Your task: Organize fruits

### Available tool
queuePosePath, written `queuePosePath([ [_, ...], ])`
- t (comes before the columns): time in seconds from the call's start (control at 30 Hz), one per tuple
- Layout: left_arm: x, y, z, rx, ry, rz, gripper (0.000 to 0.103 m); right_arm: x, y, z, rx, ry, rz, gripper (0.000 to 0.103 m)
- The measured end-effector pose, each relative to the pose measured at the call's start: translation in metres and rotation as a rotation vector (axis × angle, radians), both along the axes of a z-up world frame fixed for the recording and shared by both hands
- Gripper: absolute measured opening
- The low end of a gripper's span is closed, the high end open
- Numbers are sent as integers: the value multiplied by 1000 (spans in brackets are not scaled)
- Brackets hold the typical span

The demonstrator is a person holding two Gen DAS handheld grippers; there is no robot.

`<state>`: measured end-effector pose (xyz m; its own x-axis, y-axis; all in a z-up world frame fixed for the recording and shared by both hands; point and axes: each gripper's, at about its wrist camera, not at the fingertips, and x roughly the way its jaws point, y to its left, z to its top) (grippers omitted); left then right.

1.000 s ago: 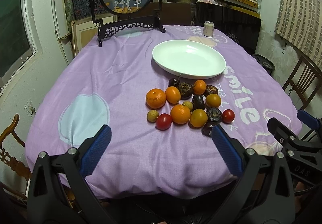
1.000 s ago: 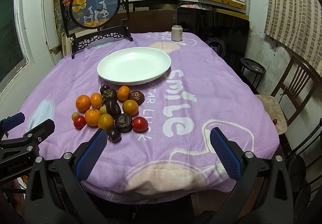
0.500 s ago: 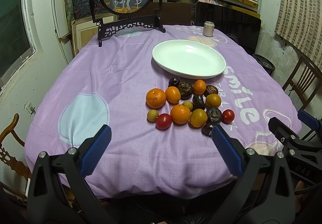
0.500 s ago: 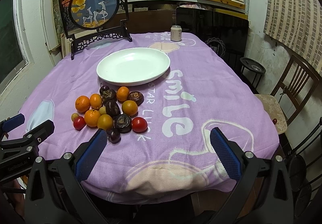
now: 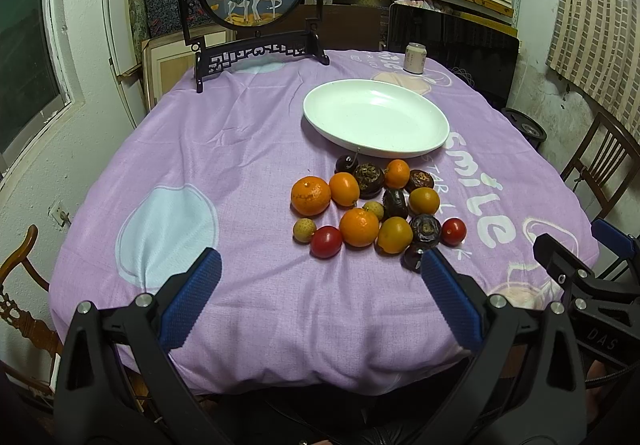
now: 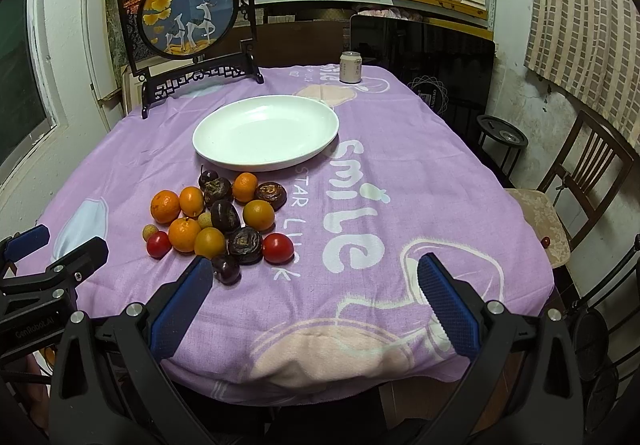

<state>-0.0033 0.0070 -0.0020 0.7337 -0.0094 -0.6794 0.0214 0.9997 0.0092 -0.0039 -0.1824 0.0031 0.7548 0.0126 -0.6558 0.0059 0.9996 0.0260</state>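
Note:
A cluster of small fruits [image 5: 372,211] lies on the purple tablecloth: oranges, red tomatoes, dark wrinkled fruits, small yellow ones. It also shows in the right wrist view [image 6: 218,221]. An empty white plate [image 5: 376,117] [image 6: 266,133] sits just behind the cluster. My left gripper [image 5: 320,297] is open and empty, near the table's front edge, short of the fruits. My right gripper [image 6: 312,301] is open and empty, at the front edge, to the right of the fruits.
A round framed deer picture on a black stand [image 5: 254,1] stands at the back left of the table. A small can [image 5: 415,59] stands at the back right. Wooden chairs [image 6: 580,181] stand beside the table. Shelves fill the back wall.

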Motion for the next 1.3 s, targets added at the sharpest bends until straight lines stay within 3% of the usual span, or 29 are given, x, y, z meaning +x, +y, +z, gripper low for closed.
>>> queuePosePath([
  [0.87, 1, -1, 0, -2, 1, 2, 101, 0, 1, 0, -2, 1, -1, 102],
  [1.07, 9, 23, -4, 19, -16, 66, 101, 0, 0, -5, -13, 3, 10, 102],
  [1.17, 14, 45, -13, 32, 13, 124, 101, 8, 2, -18, -9, 29, 85, 102],
  [1.27, 14, 60, -28, 33, 38, 150, 101, 14, 6, -33, 106, 24, 240, 100],
  [1.3, 14, 61, -32, 34, 45, 148, 101, 15, 8, -36, 143, 20, 271, 89],
])
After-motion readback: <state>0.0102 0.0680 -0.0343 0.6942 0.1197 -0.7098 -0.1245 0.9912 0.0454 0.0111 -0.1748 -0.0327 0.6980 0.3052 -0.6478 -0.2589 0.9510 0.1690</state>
